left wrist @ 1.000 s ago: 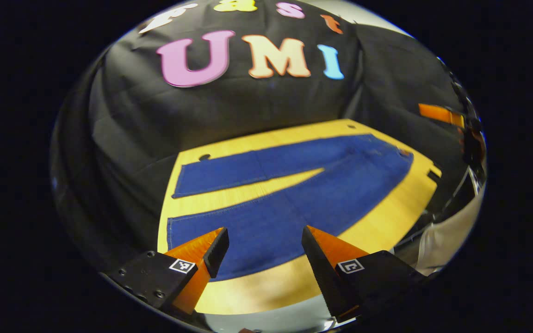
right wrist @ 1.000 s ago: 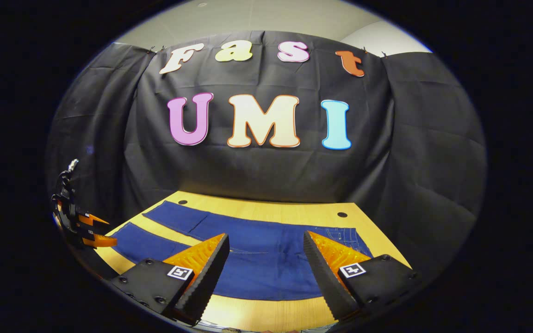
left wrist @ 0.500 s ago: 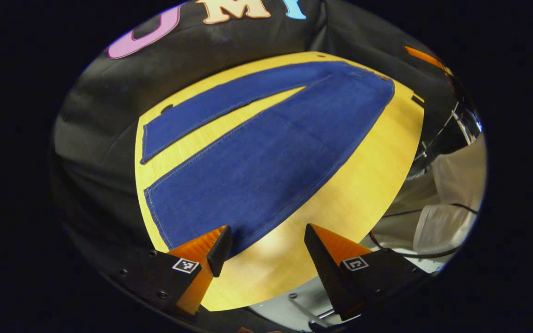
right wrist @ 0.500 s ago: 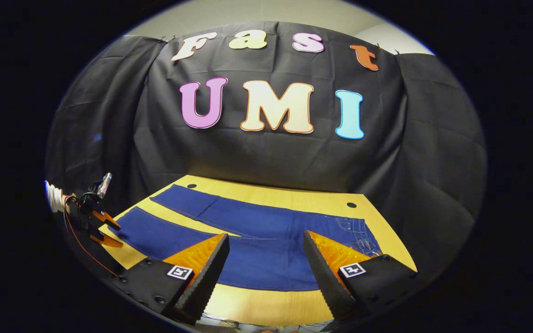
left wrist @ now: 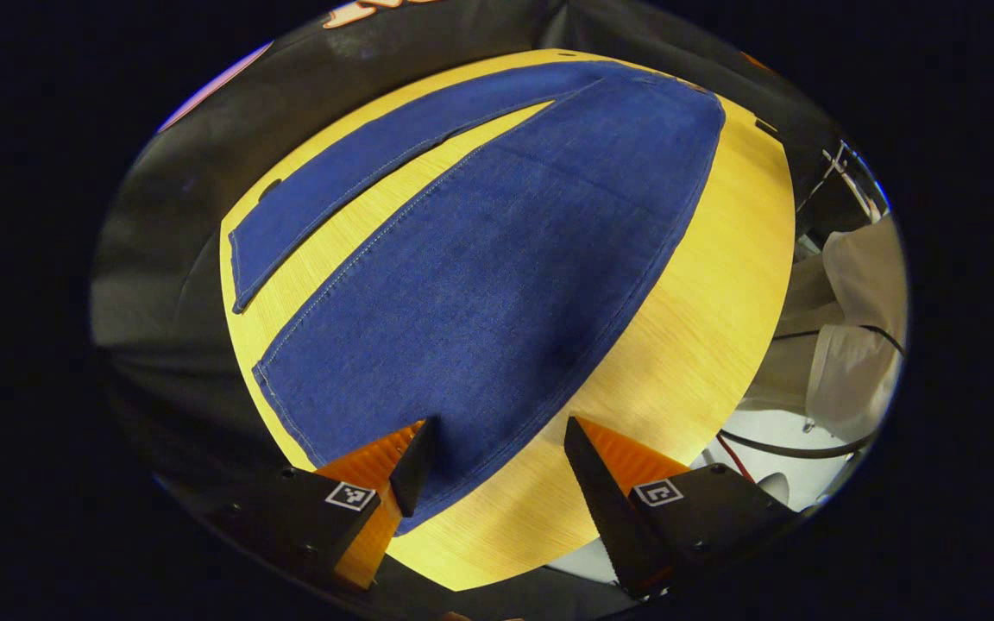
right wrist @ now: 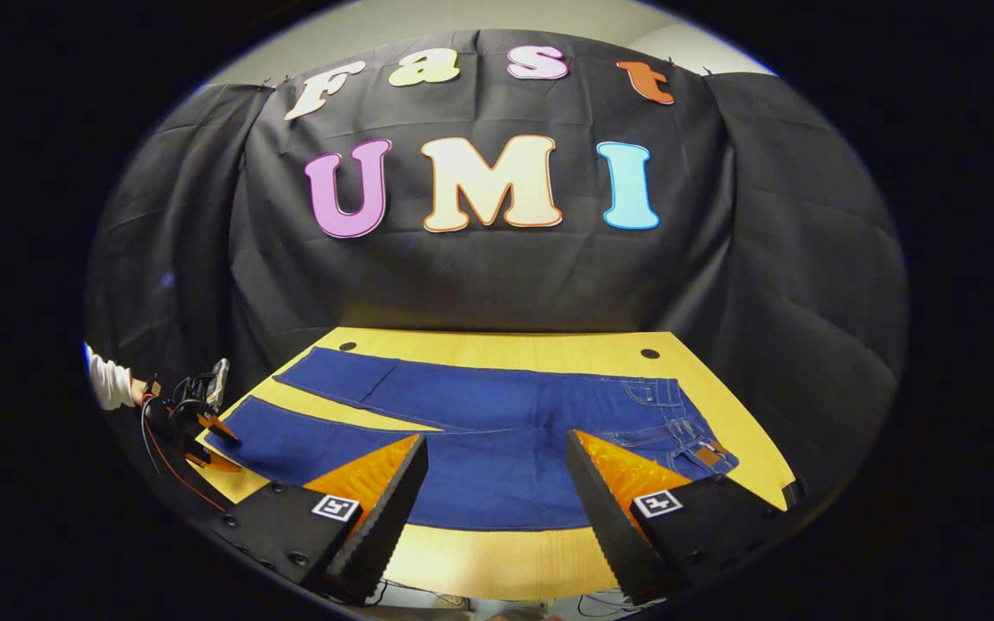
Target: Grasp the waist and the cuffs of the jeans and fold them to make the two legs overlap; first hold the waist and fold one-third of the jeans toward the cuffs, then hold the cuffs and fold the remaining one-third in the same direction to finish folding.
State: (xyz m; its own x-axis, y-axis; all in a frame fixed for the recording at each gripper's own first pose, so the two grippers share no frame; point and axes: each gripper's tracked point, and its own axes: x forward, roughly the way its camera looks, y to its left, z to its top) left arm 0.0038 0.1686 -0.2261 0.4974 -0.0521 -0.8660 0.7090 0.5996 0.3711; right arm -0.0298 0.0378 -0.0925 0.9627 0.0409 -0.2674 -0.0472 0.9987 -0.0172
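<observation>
Blue jeans (left wrist: 497, 259) lie flat on the yellow wooden table (left wrist: 704, 328), legs spread in a narrow V. My left gripper (left wrist: 497, 470) is open just above the near leg's cuff (left wrist: 290, 405), one finger over the cuff's corner and the other over bare wood. In the right gripper view the jeans (right wrist: 497, 414) run across the table (right wrist: 497, 345), with the waist (right wrist: 687, 423) at the right. My right gripper (right wrist: 497, 483) hangs open over the table's front edge, short of the seat and holding nothing. The left gripper (right wrist: 204, 423) appears far left at the cuffs, held by a hand in a white sleeve (right wrist: 109, 384).
Black cloth walls close in the table's back and sides. Two small round holes (right wrist: 650, 354) (right wrist: 347, 346) sit near the table's far edge. White fabric (left wrist: 851, 345) and cables (left wrist: 773, 444) lie beyond the table's edge in the left gripper view.
My left gripper has dropped and tilted down toward the near leg's cuff. The right gripper has shifted so the waist comes more into view. Both remain open.
</observation>
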